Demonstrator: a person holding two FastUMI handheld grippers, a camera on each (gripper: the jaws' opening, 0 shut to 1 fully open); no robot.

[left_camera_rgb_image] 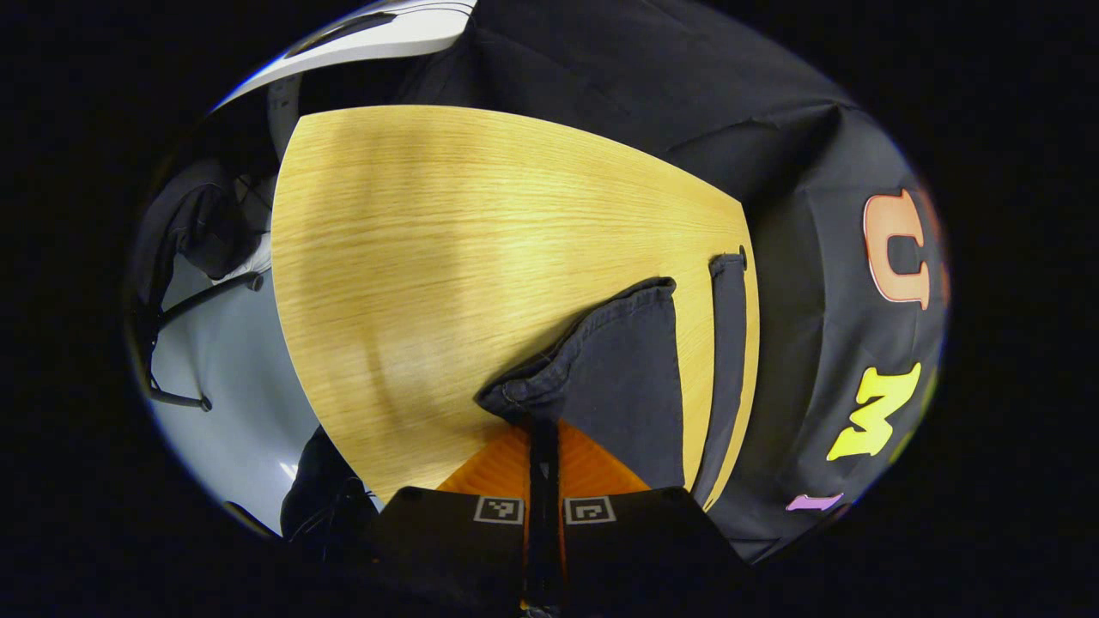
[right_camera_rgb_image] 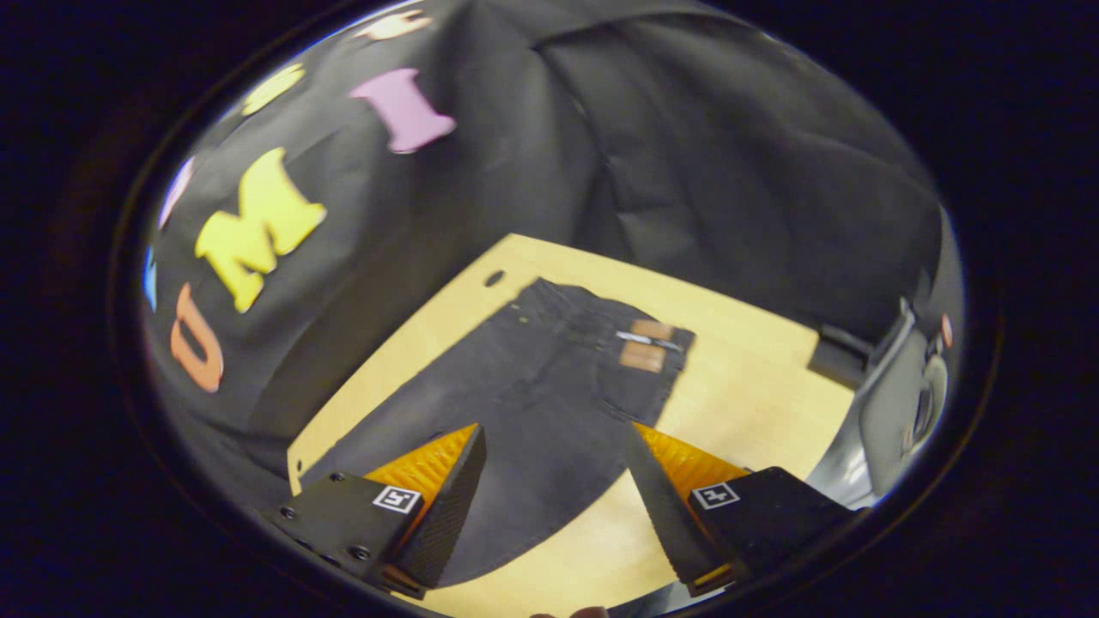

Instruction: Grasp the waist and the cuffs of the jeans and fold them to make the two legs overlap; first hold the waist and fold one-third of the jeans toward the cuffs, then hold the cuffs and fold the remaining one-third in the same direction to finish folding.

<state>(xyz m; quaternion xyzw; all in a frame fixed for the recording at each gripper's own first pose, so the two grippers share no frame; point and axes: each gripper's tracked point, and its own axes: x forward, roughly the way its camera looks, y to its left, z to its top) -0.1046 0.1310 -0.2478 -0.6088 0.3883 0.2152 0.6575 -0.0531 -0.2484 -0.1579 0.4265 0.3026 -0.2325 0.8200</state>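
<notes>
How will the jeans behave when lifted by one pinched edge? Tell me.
Probably floppy: the jeans drape flat on the wooden table, and the hem bunches where the left gripper pinches it. Likely fairly heavy denim, so unheld parts should sag. The right gripper hangs open above.

**Left gripper clamping, right gripper gaping**

The left gripper (left_camera_rgb_image: 543, 429) is pinching dark cloth, its two orange fingers (left_camera_rgb_image: 592, 468) pressing together with only a thin slit between them. The right gripper (right_camera_rgb_image: 558, 446) is hanging with its fingers (right_camera_rgb_image: 429, 468) spread wide apart, touching nothing.
</notes>
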